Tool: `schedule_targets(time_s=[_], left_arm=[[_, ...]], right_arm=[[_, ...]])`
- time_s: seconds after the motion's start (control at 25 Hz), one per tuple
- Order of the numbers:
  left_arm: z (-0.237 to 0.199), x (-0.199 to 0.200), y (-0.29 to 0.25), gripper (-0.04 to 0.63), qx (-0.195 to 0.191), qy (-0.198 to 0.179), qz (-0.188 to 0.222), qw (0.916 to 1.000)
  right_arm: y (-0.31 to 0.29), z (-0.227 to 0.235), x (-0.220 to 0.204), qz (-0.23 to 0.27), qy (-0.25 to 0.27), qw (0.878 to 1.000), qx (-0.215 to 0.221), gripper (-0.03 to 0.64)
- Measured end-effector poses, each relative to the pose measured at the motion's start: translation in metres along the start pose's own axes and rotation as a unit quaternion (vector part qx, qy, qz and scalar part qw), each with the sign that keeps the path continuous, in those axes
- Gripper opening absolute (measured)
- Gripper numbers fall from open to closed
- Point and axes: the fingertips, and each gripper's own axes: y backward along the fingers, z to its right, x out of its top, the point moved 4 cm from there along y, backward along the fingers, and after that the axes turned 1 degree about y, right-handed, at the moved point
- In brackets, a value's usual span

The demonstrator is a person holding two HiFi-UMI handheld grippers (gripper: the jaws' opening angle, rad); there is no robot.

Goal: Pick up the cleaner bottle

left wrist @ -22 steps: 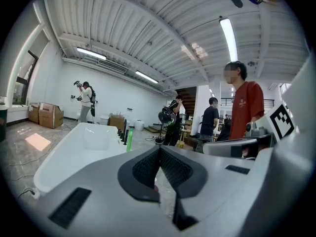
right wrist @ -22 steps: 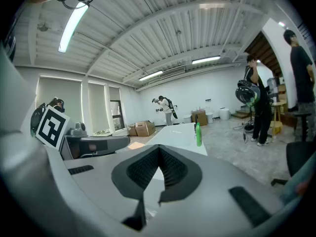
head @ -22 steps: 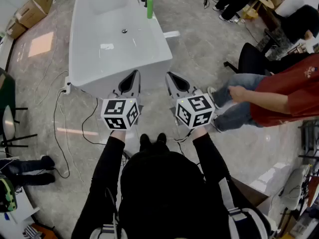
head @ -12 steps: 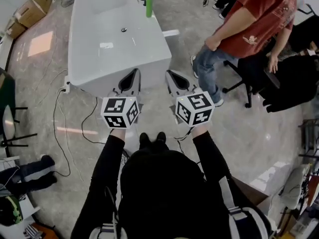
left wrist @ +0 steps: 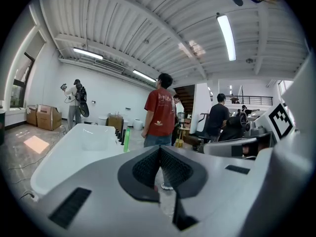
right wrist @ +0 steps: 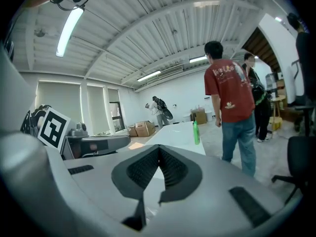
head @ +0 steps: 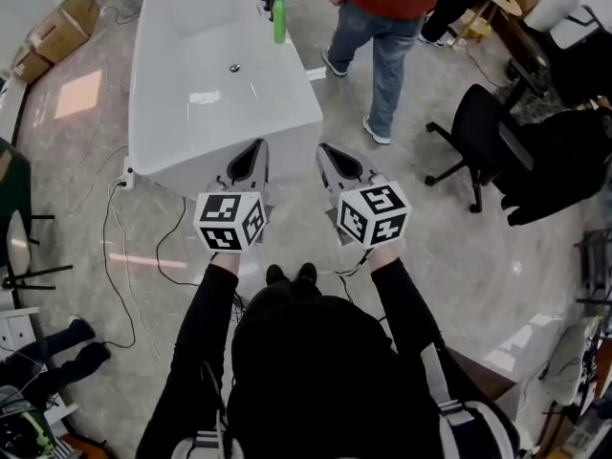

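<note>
A green cleaner bottle (head: 278, 18) stands upright on the far right rim of the white bathtub (head: 163, 113), next to dark tap fittings; it also shows in the left gripper view (left wrist: 126, 139) and the right gripper view (right wrist: 196, 132). My left gripper (head: 256, 150) and right gripper (head: 326, 153) hang side by side at the tub's near end, far short of the bottle. Both point nearly level toward the tub. Each has its jaws shut with nothing between them (left wrist: 160, 152) (right wrist: 159, 152).
A person in a red shirt and jeans (head: 382, 27) walks on the floor right of the tub, close to the bottle. A black office chair (head: 488, 142) stands at the right. Cables (head: 120, 256) lie on the floor left of my feet. Cardboard boxes (head: 59, 22) sit far left.
The person in the red shirt has risen from sitting at the right and walked up toward the tub's far end. Both grippers have stayed where they were.
</note>
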Motion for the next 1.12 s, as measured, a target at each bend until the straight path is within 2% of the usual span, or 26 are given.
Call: schedule_targets(time_s=[0.76,1.12], left_arm=[[0.01,0.014,-0.047,0.009,0.005,-0.018,0.005,0.9998],[-0.018,0.016,-0.088,0.009,0.009,-0.029,-0.01,0.9995]], right_arm=[[-0.004,0.049,0.011,-0.009,-0.006,1.0,-0.017,0.002],[-0.043,0.069,0.015,-0.026,-0.005,0.999,-0.022,0.002]])
